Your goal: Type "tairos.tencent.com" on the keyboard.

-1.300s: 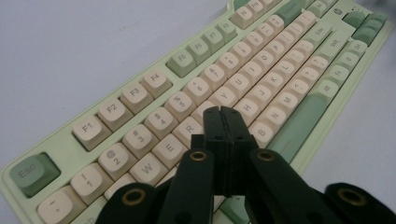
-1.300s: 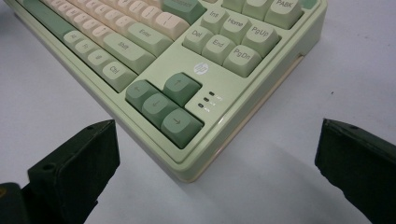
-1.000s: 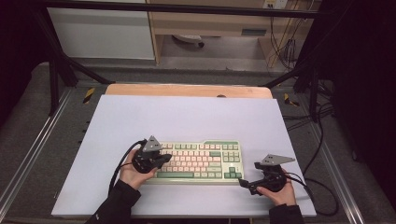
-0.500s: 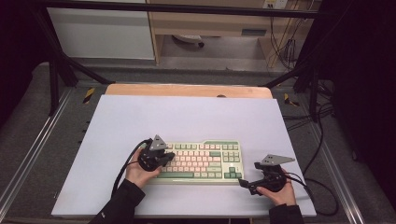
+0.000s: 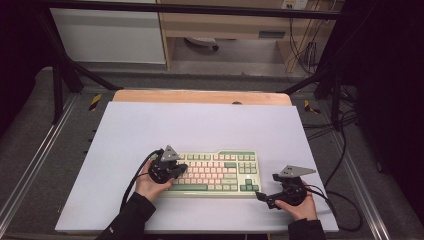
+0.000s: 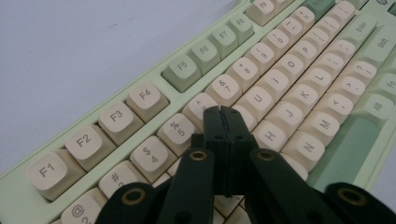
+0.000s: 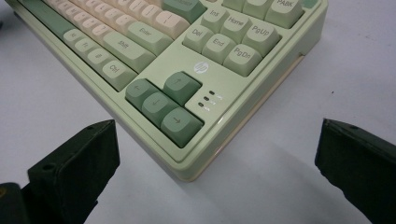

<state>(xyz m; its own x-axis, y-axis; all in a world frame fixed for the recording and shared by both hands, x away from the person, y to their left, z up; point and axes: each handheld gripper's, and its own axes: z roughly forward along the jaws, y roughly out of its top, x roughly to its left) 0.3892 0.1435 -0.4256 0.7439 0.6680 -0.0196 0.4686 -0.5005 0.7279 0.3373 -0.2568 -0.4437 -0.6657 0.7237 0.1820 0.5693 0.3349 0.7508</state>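
Two tongs, one keyboard. Where is the left gripper?

— At about 8 o'clock on the table, over the keyboard's left end.

— Are its jaws apart?

— No, they are pressed tight together with nothing between them. The tip sits just over the cream keys near 5 and 6.

— Where is the keyboard?

— Near the table's front edge, around 6 o'clock.

— And the right gripper?

— At 5 o'clock, just off the keyboard's right corner. Its jaws stand wide apart and hold nothing. The green arrow keys lie just ahead of them.
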